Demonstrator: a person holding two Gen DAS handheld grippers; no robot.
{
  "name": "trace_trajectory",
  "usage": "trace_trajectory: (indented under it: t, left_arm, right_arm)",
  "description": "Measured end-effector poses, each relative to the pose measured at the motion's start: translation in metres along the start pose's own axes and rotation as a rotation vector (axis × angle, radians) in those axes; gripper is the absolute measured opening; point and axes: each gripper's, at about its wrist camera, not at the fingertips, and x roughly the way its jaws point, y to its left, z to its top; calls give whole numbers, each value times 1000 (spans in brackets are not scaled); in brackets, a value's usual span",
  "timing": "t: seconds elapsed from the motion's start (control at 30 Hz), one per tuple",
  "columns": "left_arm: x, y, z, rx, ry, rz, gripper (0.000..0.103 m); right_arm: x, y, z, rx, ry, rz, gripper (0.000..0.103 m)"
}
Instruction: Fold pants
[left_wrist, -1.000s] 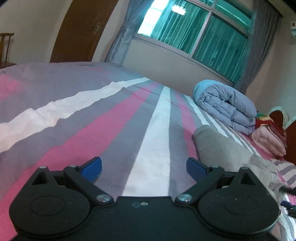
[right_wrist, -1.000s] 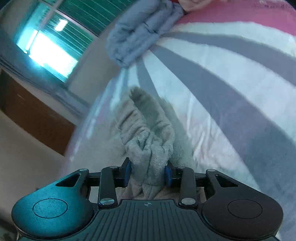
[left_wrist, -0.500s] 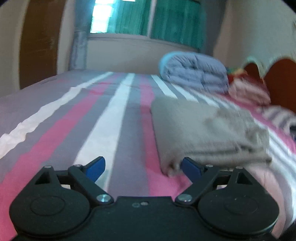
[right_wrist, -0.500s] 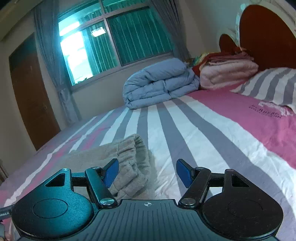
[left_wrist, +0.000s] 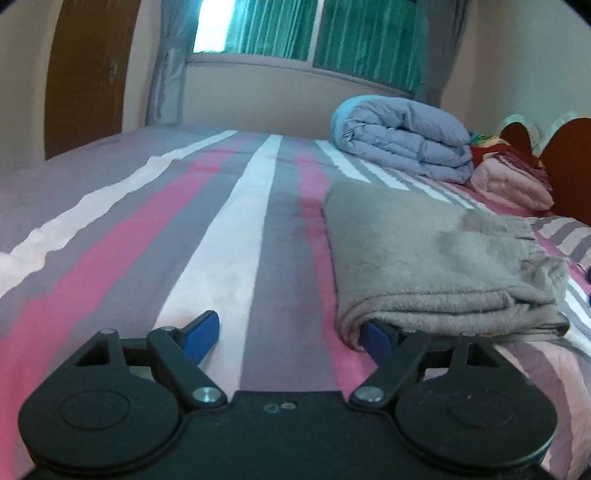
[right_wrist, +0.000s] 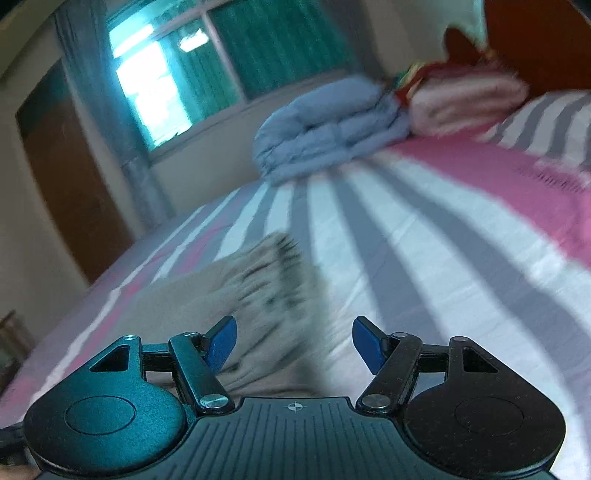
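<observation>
Pants (left_wrist: 424, 258) lie folded beside left tool (left_wrist: 290, 328).

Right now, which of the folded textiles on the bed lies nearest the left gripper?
The grey-brown pants: their near corner covers one fingertip of the left gripper. The blue quilt and pink blanket lie farther back.

Daylight enters through the window (left_wrist: 306, 33), whose bare pane glares white beside the green curtains (right_wrist: 266, 48); the room itself is dim and softly lit. The left wrist view is fairly sharp. The right wrist view is streaked with motion blur across the striped bedsheet (right_wrist: 424, 236). Fisheye bending curves both frames' edges, with dark corners.
</observation>
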Motion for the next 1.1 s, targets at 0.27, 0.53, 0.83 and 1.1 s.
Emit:
trace_trajectory:
  t: [0.27, 0.53, 0.83, 1.1]
  left_arm:
    - [1, -8, -1, 27, -43, -45, 77]
    - [3, 5, 1, -52, -55, -19, 76]
    - [-26, 30, 8, -155, 4, -127, 88]
    - [-2, 15, 62, -102, -72, -86, 89]
  right_arm:
    - [45, -9, 3, 177, 66, 74, 69]
    - [49, -7, 8, 288, -14, 188, 29]
    - [31, -30, 5, 269, 47, 62, 41]
    - [16, 12, 29, -5, -90, 28, 41]
